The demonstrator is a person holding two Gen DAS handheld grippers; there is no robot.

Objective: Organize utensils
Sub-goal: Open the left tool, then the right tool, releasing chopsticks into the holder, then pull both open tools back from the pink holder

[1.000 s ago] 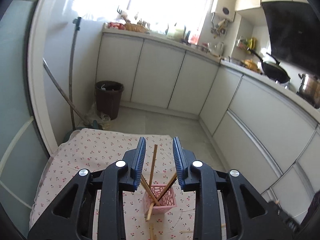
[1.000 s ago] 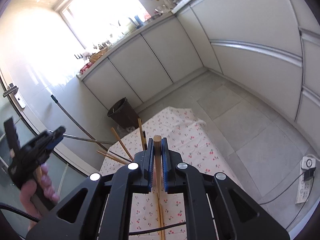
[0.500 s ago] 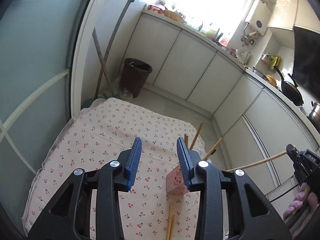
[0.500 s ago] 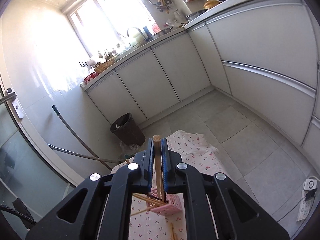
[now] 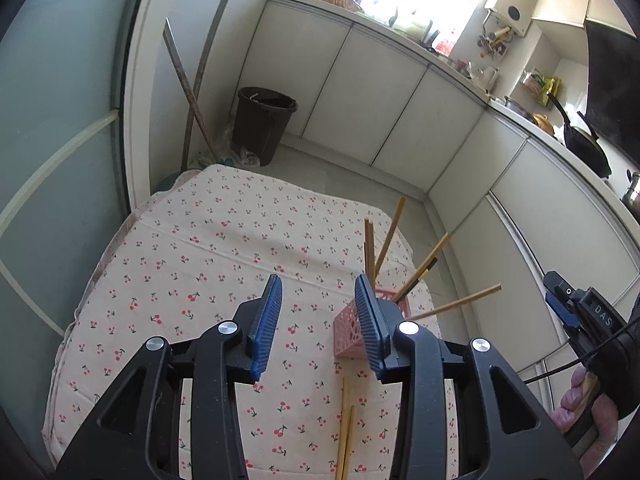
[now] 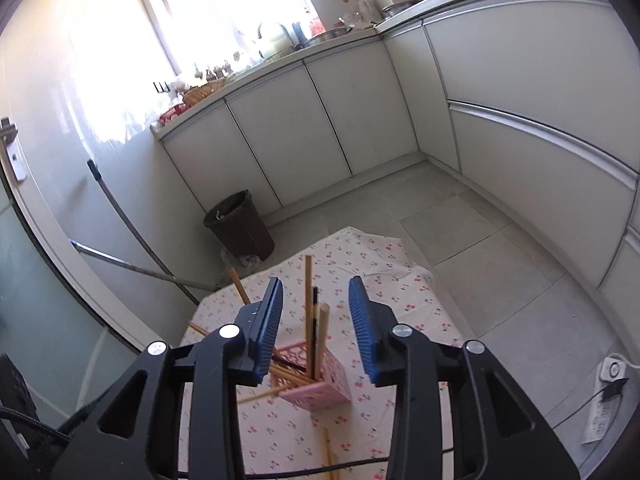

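Observation:
A pink lattice holder (image 6: 316, 378) stands on the cherry-print tablecloth (image 5: 208, 256) and holds several wooden chopsticks (image 6: 308, 312) that lean outward. It also shows in the left wrist view (image 5: 348, 330), partly hidden behind my left gripper's right finger. My right gripper (image 6: 316, 328) is open and empty just above the holder, with a chopstick (image 6: 322, 340) standing between its fingers. My left gripper (image 5: 318, 328) is open and empty to the left of the holder. Two loose chopsticks (image 5: 345, 428) lie on the cloth in front of the holder.
A dark bin (image 5: 264, 124) stands on the floor beyond the table, with mop poles (image 5: 188, 92) leaning on the wall. White cabinets (image 6: 320, 136) line the back and right. A power strip (image 6: 608, 384) lies on the floor at right. A glass door is at left.
My right gripper has opened and let go of the chopstick, which now stands in the pink holder. My left gripper has tilted down toward the table and stays open.

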